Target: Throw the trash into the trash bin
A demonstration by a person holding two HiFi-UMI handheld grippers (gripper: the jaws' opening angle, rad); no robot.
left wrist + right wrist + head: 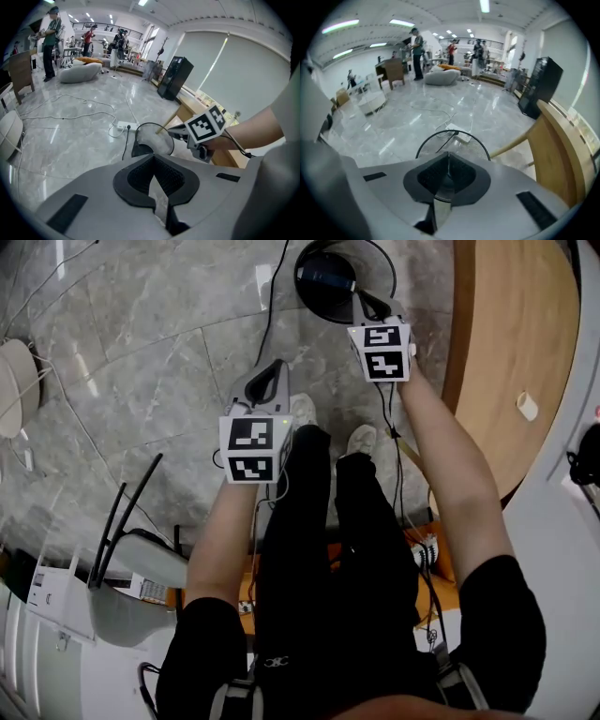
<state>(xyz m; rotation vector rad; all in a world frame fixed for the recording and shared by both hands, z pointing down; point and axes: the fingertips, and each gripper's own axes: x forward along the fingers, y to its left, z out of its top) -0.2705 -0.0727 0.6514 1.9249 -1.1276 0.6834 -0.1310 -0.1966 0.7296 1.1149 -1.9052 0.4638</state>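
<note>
The trash bin (328, 277) is a round black wire basket on the grey marble floor, with something dark and blue inside. My right gripper (364, 304) hangs over its near rim with its jaws shut and nothing between them. The right gripper view shows the bin's rim (452, 140) just past the closed tips of that gripper (448, 155). My left gripper (270, 369) is lower and to the left, short of the bin, also shut and empty. In the left gripper view, the left gripper (153, 158) points at the bin (152, 139), where something pale shows, and the right gripper's marker cube (205, 125) is beside it.
A curved wooden table (511, 352) stands right of the bin. A white power strip (264, 274) with cables lies on the floor beside it. A white chair (14, 385) is at far left. A white device with black antennas (122, 521) is at lower left. People stand far off (49, 37).
</note>
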